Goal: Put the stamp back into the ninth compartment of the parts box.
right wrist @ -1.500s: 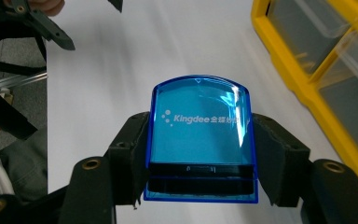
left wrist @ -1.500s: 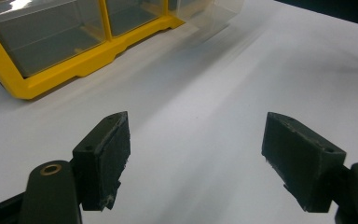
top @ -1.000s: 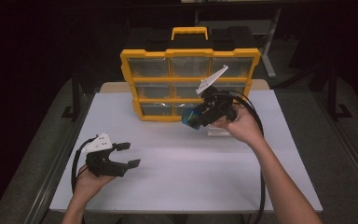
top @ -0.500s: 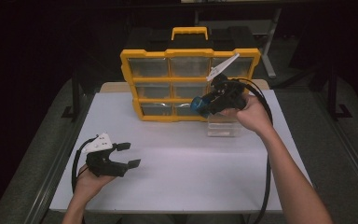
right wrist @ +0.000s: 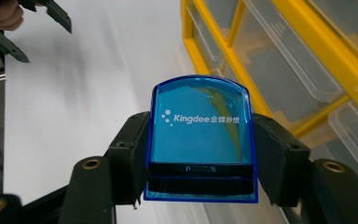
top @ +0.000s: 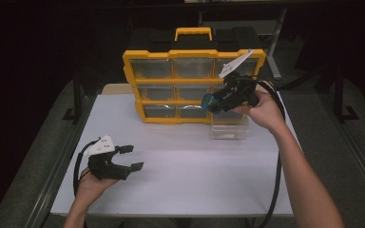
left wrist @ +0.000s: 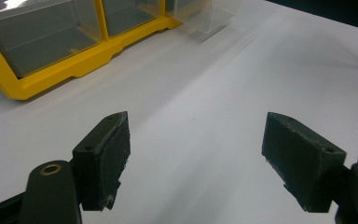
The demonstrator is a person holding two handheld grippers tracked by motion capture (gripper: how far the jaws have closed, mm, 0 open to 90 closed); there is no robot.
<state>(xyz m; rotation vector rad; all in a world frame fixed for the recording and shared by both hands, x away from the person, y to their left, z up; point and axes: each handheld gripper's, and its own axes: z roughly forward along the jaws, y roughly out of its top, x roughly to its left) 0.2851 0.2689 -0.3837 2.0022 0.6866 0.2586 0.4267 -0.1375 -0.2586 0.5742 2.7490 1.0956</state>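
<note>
The right gripper (right wrist: 200, 154) pinches a blue translucent box (right wrist: 200, 140), held just above the clear drawer (top: 229, 127) pulled out beside the yellow organizer (top: 190, 85). The left gripper (top: 132, 157) rests spread, well apart.

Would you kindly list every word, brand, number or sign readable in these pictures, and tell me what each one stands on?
"Kingdee", in white with a small dot logo before it: on the blue translucent case clamped in the right tool.
A few small white characters follow "Kingdee" on the same case: too small to read surely.
The yellow organizer shows no readable text.
</note>
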